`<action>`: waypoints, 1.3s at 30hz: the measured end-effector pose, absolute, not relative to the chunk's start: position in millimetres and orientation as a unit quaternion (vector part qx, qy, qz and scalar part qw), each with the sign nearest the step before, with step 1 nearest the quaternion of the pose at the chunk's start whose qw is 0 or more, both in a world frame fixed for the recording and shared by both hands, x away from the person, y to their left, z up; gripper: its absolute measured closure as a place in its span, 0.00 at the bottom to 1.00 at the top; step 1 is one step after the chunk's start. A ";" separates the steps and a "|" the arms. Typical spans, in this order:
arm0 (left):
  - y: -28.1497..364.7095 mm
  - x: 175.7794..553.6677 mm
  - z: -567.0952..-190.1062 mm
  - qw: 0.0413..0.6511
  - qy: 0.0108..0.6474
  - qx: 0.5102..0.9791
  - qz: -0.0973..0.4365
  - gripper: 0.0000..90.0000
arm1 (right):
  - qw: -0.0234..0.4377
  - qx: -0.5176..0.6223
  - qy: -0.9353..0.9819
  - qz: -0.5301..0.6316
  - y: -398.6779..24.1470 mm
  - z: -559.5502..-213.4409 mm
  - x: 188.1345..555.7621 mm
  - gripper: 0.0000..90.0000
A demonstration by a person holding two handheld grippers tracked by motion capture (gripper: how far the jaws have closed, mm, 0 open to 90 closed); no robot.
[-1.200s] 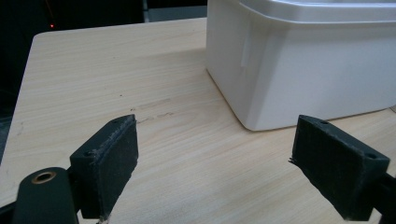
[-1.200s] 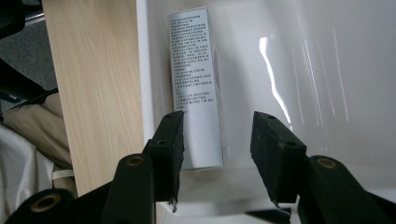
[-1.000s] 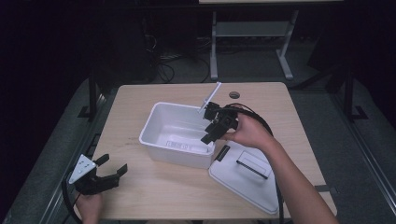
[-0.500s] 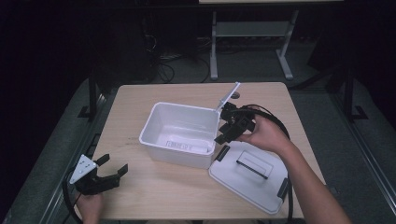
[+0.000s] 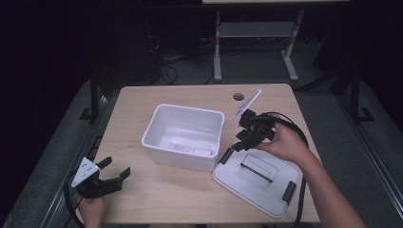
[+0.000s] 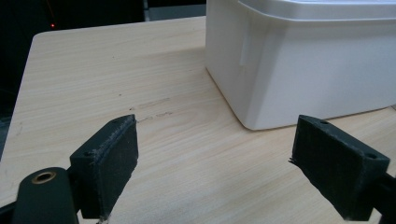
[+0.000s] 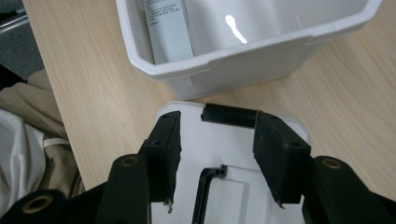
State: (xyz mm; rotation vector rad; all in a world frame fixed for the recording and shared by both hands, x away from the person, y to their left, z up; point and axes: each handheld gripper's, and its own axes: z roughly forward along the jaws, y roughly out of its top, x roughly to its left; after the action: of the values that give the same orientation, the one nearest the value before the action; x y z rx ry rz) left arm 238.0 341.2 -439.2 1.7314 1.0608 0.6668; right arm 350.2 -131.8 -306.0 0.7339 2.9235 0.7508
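An open white bin (image 5: 183, 135) stands mid-table with a printed label (image 7: 163, 28) lying inside. Its white lid (image 5: 256, 180) lies flat to the front right, handle (image 5: 256, 166) up and a black clip (image 5: 225, 156) at its near corner. A hand holds my right gripper (image 5: 241, 141) just above the lid's left end, beside the bin's right wall. In the right gripper view, the right gripper (image 7: 217, 154) is open over the lid (image 7: 191, 116), short of the clip (image 7: 229, 114). My left gripper (image 5: 115, 167) rests open at the front left corner. Its own view shows the left gripper (image 6: 231, 172) wide apart with the bin (image 6: 299, 60) ahead.
The wooden table (image 5: 142, 99) has a round cable hole (image 5: 238, 96) at the back. A metal stand (image 5: 217, 42) rises beyond the far edge. The person's beige clothing (image 7: 28, 135) lies past the table's near edge. A black cable (image 5: 299, 137) loops behind the right hand.
My right gripper has moved away from above the bin's right rim, rightward and toward the front, to hang over the lid. The left gripper has stayed put.
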 end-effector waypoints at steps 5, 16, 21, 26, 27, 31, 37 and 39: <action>341.0 237.9 -439.1 0.481 0.435 0.710 0.274 0.15 | 0.016 0.243 0.939 0.244 -140.7 -309.3 346.1 0.57; 340.3 238.1 -439.4 0.481 0.436 0.710 0.273 0.15 | 0.013 0.252 0.936 0.245 -153.2 -317.0 340.3 0.56; 340.8 237.9 -439.4 0.481 0.437 0.709 0.273 0.15 | 0.010 0.257 0.935 0.245 -158.6 -325.2 338.2 0.55; 340.7 237.9 -439.4 0.481 0.436 0.709 0.274 0.15 | 0.009 0.263 0.934 0.242 -164.6 -332.8 336.2 0.55; 340.6 237.9 -439.4 0.481 0.436 0.709 0.274 0.15 | 0.008 0.264 0.933 0.243 -165.9 -333.4 335.7 0.55; 340.3 237.9 -439.5 0.480 0.436 0.710 0.274 0.15 | 0.006 0.268 0.931 0.249 -170.6 -336.7 333.1 0.55; 340.0 238.0 -439.4 0.479 0.436 0.711 0.274 0.15 | 0.007 0.273 0.931 0.241 -175.6 -343.4 330.0 0.55; 340.0 237.9 -439.2 0.479 0.436 0.710 0.275 0.15 | 0.007 0.273 0.931 0.244 -176.6 -344.2 328.9 0.55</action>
State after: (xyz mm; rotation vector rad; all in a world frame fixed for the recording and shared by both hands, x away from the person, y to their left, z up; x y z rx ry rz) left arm 237.9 340.0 -439.2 1.7332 1.0636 0.6718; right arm 328.9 -176.6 -344.2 0.8530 2.9106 0.7621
